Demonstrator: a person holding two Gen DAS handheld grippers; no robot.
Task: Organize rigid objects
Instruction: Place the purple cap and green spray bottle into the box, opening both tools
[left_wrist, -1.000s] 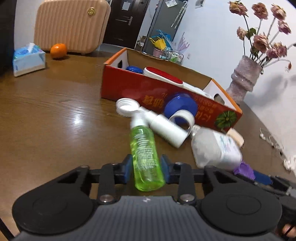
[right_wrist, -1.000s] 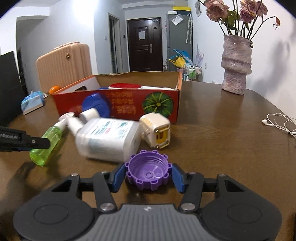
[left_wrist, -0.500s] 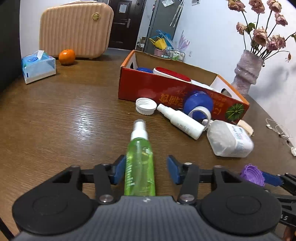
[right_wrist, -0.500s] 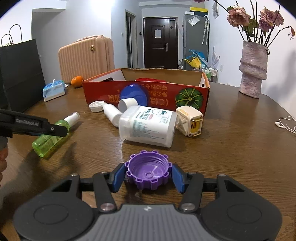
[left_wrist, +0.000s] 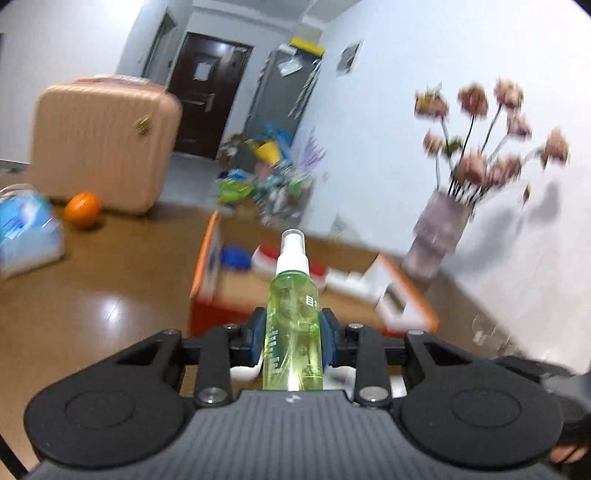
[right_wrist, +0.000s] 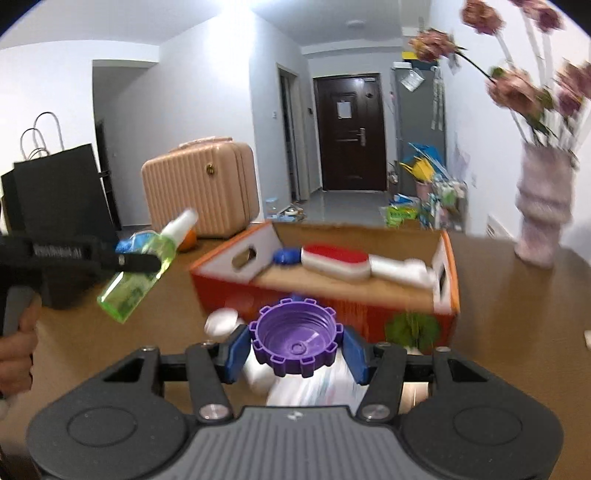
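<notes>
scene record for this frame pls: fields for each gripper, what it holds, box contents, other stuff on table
left gripper: shut on green spray bottle, held off the table
right gripper: shut on purple cap, open side up
box: red cardboard, open top; holds red-and-white brush and blue lid
table: orange, tissue pack, vase of flowers

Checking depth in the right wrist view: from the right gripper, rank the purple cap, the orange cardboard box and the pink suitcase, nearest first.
1. Purple cap, gripped between the right gripper pads.
2. Orange cardboard box, just beyond, centre.
3. Pink suitcase, far back, left of centre.
</notes>
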